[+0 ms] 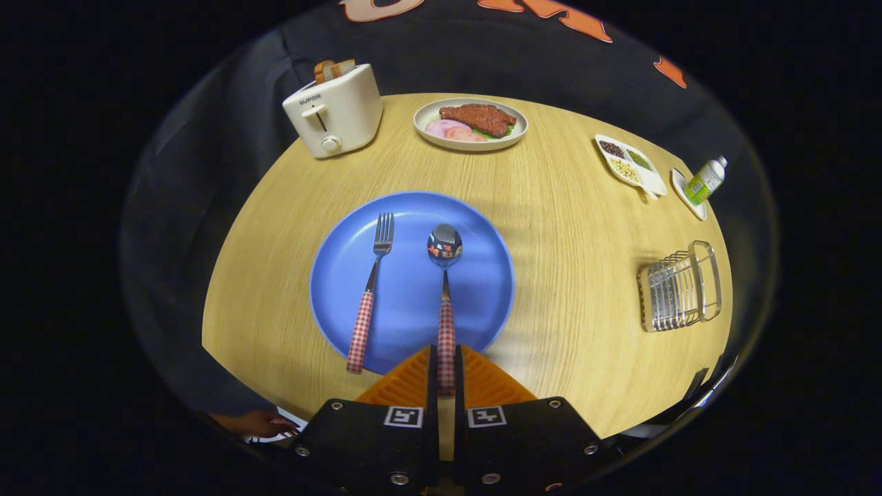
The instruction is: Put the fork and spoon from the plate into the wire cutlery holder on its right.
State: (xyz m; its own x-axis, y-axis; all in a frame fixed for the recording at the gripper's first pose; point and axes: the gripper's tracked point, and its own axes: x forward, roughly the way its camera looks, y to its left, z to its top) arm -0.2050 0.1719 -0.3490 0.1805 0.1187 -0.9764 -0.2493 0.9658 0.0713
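Note:
A blue plate (475,234) lies on the round wooden table just ahead of my fingers. On it rest a fork (371,289) with a red-checked handle, to the left, and a spoon (445,289) with the same handle, to the right. My gripper (446,368) is shut on the spoon's handle end, both fingers pressing on it at the plate's near rim. The spoon's bowl points away from me and still rests on the plate. The wire cutlery holder (679,286) stands on the table well to the right of the plate.
A cream toaster (334,110) with bread stands beyond the plate on the left. A white plate of meat (470,122) sits at the far side. A divided snack dish (630,164) and a small bottle (704,180) lie far right. A hand (258,424) rests near me, left.

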